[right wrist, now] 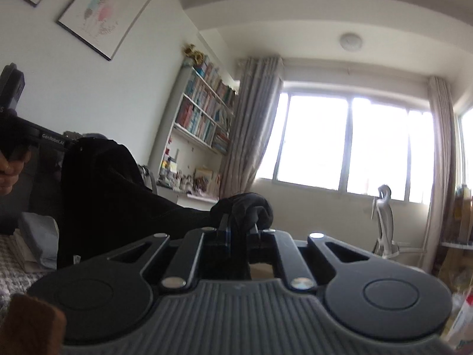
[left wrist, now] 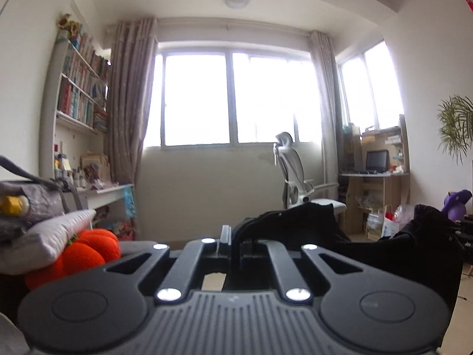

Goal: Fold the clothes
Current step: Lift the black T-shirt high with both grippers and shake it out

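Observation:
A black garment [left wrist: 340,230] hangs in the air, stretched between both grippers. In the left wrist view my left gripper [left wrist: 233,236] is shut on one edge of the cloth, which runs off to the right and droops over the right gripper's body [left wrist: 461,236]. In the right wrist view my right gripper [right wrist: 239,227] is shut on a bunched fold of the black garment [right wrist: 118,195], which stretches left toward the left gripper [right wrist: 44,142], held by a hand [right wrist: 9,171]. Both grippers point about level toward the window.
An orange pumpkin cushion [left wrist: 85,251], a grey pillow [left wrist: 50,236] and a bag [left wrist: 35,198] lie at the left. A white desk with bookshelf [left wrist: 79,94], an office chair [left wrist: 295,174] and a wooden computer desk [left wrist: 375,165] stand along the window wall. A patterned bedspread [right wrist: 11,269] lies lower left.

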`<control>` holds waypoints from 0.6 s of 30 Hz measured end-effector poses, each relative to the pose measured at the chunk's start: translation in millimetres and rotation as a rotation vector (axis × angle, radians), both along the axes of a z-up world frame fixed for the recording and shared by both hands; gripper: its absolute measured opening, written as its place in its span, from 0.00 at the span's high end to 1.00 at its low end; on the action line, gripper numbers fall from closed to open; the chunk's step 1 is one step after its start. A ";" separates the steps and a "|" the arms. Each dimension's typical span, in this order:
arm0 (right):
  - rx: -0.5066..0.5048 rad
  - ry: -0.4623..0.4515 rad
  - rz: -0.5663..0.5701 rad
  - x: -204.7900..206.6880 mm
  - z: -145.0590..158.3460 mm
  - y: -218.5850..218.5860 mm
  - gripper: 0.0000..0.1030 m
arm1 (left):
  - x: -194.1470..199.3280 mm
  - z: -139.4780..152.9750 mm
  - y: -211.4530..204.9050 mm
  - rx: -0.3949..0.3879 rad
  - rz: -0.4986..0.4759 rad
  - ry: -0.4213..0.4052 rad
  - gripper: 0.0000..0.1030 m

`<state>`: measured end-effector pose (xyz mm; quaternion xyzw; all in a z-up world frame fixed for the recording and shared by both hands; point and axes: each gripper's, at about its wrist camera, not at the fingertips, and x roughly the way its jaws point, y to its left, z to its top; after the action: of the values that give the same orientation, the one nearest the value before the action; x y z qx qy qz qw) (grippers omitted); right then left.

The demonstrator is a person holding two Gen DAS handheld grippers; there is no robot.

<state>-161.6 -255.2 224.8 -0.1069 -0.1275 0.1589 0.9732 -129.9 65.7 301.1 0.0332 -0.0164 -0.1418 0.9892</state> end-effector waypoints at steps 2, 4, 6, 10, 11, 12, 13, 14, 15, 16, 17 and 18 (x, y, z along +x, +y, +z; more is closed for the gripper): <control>-0.016 -0.077 0.020 -13.0 23.7 5.0 0.91 | -23.3 23.7 9.9 -0.017 0.031 -0.066 0.96; -0.033 -0.148 0.030 -23.4 45.9 8.5 0.91 | -45.1 49.1 16.9 -0.027 0.062 -0.140 0.96; -0.056 -0.219 0.031 -32.5 70.4 11.1 0.91 | -66.7 72.4 19.8 -0.030 0.089 -0.211 0.96; -0.076 -0.332 0.033 -55.3 112.0 15.1 0.91 | -105.5 113.0 27.3 -0.041 0.153 -0.333 0.95; -0.081 -0.351 0.031 -58.9 118.2 15.9 0.91 | -111.9 120.6 29.8 -0.052 0.165 -0.352 0.95; -0.087 -0.369 0.026 -61.5 122.9 16.7 0.91 | -117.7 128.0 32.4 -0.064 0.177 -0.368 0.95; -0.093 -0.388 0.021 -64.0 127.7 17.5 0.91 | -122.8 133.9 32.6 -0.071 0.190 -0.384 0.95; -0.099 -0.406 0.016 -66.6 132.4 18.2 0.91 | -127.1 138.4 31.9 -0.073 0.203 -0.399 0.95; -0.104 -0.418 0.012 -68.0 134.6 18.4 0.91 | -130.6 140.6 30.5 -0.068 0.218 -0.415 0.94; -0.109 -0.415 0.008 -67.0 131.8 17.5 0.91 | -134.0 142.4 28.9 -0.062 0.234 -0.431 0.93; -0.114 -0.413 0.004 -66.1 129.0 16.6 0.91 | -133.8 141.3 27.6 -0.056 0.245 -0.437 0.92; -0.117 -0.406 0.001 -64.0 125.8 15.9 0.91 | -132.8 139.7 26.4 -0.049 0.254 -0.442 0.91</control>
<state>-225.7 -239.3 350.6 -0.1927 -0.3116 0.1418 0.9196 -262.7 92.1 440.7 0.0411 -0.2313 -0.0052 0.9720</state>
